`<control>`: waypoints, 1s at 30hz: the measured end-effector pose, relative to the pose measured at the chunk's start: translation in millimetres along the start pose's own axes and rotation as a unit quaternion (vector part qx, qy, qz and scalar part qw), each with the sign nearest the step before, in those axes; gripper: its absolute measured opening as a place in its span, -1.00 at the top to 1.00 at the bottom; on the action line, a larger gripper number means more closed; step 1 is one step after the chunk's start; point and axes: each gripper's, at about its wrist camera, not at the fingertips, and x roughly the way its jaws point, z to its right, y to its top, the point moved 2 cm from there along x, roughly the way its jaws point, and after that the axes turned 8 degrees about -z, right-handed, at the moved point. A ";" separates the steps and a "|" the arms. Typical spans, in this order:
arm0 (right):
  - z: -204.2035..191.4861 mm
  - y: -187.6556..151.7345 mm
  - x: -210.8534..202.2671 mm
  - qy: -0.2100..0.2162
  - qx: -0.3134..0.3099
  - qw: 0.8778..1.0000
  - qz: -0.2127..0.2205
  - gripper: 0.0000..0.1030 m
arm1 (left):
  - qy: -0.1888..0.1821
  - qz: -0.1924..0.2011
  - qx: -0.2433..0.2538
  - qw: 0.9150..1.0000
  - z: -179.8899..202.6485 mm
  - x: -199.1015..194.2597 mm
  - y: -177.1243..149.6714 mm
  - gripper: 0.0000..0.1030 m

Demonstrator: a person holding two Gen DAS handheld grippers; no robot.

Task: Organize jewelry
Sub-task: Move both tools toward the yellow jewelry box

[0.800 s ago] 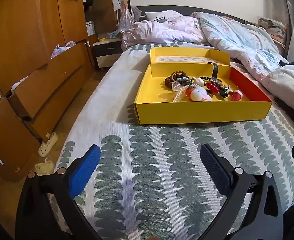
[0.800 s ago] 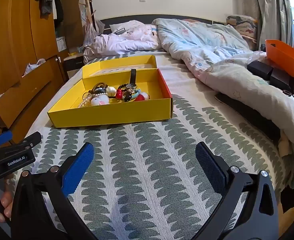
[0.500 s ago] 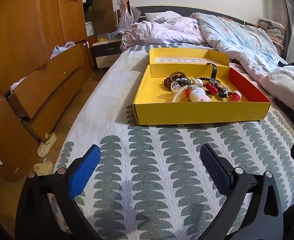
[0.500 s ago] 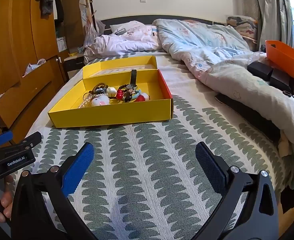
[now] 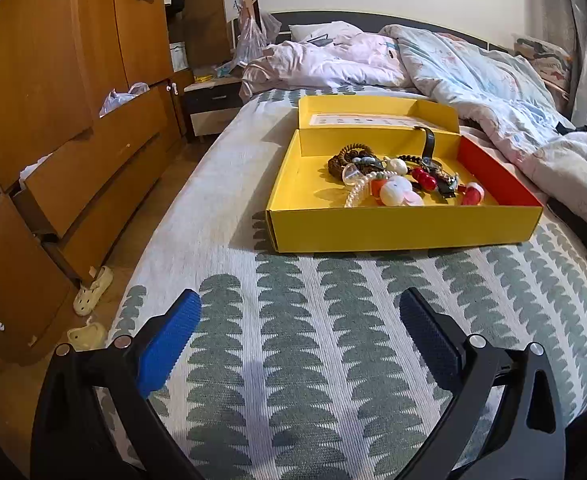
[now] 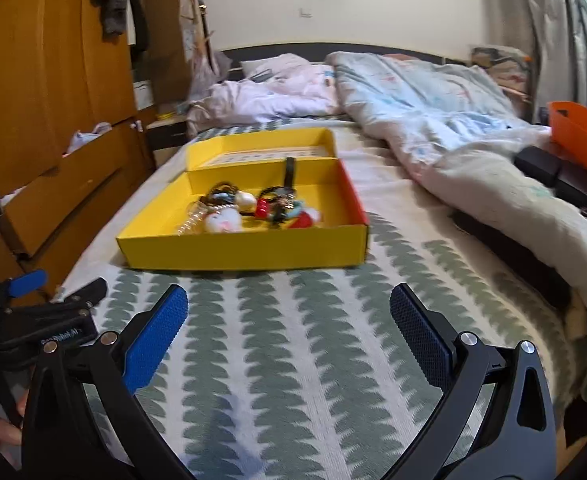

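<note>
1. Left hand-held gripper (image 5: pixel 299 312): jaws wide, nothing held, over the patterned bedspread (image 5: pixel 333 360) near the bed's foot edge. Same spread as 0.5 s ago.
2. Right hand-held gripper (image 6: pixel 289 308): jaws wide, nothing held, also over the bedspread. Spread unchanged.
3. Box (image 5: pixel 405 232): yellow, lid flipped open at the back, sitting on the bed ahead of both grippers, towards the bed's left edge. Apart from both grippers.
4. Jewelry (image 5: pixel 401 180): one tangled pile in the middle of the box; beads, pearl strand, red pieces, and a watch strap leaning on the back wall.
5. Change vs earlier, right view: box now looks bigger and closer, centred more ahead; frame is motion-blurred. Right gripper has moved in towards the box.
6. Left view: box sits slightly closer than before, small shift only.
7. Left gripper body (image 6: pixel 45 332) shows at the right view's left edge, higher in frame than before.
</note>
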 end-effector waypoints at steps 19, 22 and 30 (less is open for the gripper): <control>-5.2 144.6 70.9 0.000 -0.006 0.996 -0.084 -0.94 | -0.006 -0.019 0.019 1.000 19.2 5.9 95.6 -0.92; -12.3 169.1 103.9 -0.007 -0.017 0.991 -0.132 -0.95 | -0.003 -0.043 0.029 0.999 30.0 28.1 127.8 -0.92; -0.6 172.9 184.4 0.015 -0.004 0.974 -0.228 -0.94 | -0.009 -0.140 0.034 0.990 45.0 103.1 166.9 -0.92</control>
